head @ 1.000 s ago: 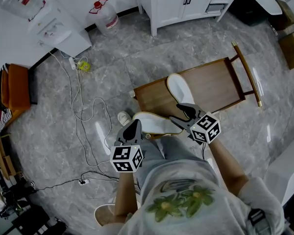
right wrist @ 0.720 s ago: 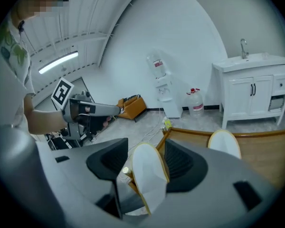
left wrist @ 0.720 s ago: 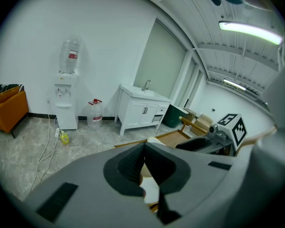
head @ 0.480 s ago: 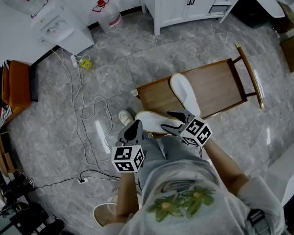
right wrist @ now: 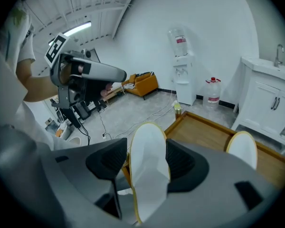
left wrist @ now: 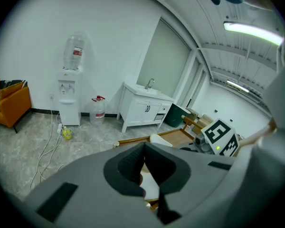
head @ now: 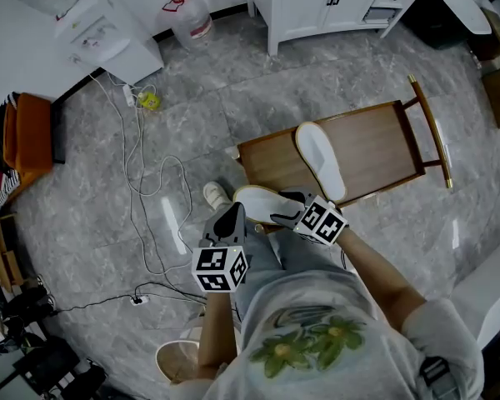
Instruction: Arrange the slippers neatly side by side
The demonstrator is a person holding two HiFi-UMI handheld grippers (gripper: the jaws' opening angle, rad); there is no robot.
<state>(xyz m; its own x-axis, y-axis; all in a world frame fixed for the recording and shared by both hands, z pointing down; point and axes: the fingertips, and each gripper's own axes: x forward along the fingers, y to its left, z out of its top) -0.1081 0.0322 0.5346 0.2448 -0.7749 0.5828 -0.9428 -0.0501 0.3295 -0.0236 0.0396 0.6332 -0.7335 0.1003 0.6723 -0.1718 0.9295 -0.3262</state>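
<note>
Pale grey T-shirt (head: 342, 302) bearing a green leafy print (head: 304, 346).

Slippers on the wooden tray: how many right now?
2. One slipper lies across the middle of the wooden tray; the other slipper sits at its near edge, between the right gripper's tongs, which have just been opening. None looks hidden.

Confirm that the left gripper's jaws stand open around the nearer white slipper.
Wrong gripper: it is the right gripper whose jaws, which have just been opening wider, stand open around the nearer white slipper, as the right gripper view shows.
</note>
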